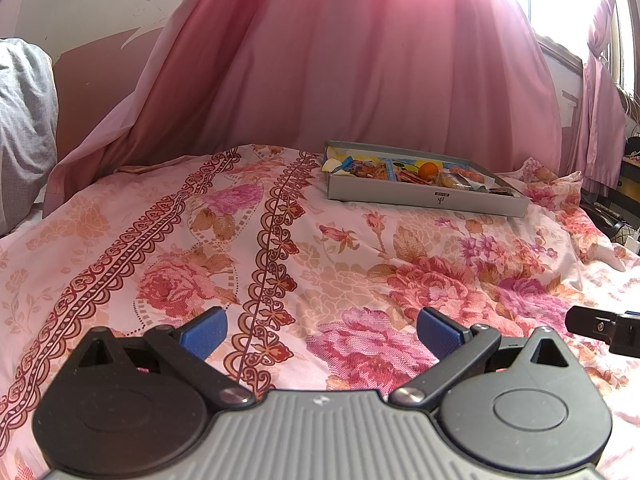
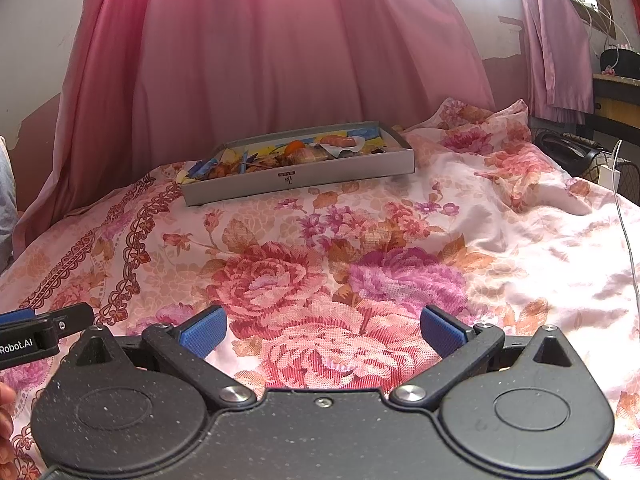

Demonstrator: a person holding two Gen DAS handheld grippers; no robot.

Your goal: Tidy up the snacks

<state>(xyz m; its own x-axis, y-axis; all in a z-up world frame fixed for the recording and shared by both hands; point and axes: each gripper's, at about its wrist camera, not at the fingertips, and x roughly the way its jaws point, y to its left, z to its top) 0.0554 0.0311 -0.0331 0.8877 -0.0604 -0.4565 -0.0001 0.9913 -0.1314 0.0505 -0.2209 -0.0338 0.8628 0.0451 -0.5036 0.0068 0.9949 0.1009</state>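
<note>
We have both claws hovering low over the near part of the bed [image 1: 280, 216], well apart from the snacks. The left claw [image 1: 322, 334] is spread wide with nothing between its blue pads, and the right claw [image 2: 324, 334] is likewise wide and empty.

The snacks sit in a shallow grey box [image 2: 320, 178] toward the far edge of the bed, close to the pink curtain [image 2: 280, 48]. Inside we can make out an orange fruit [image 1: 428, 169], some wrapped pieces and a pale-orange packet [image 2: 338, 141], all lying mixed together; the smaller wrappers are too small to tell apart.

We see no snack loose on the bedspread, so everything seems gathered in the box already. The contents look jumbled, so we judge the sorting itself is either just starting or just finished; the pictures do not settle which.
</note>
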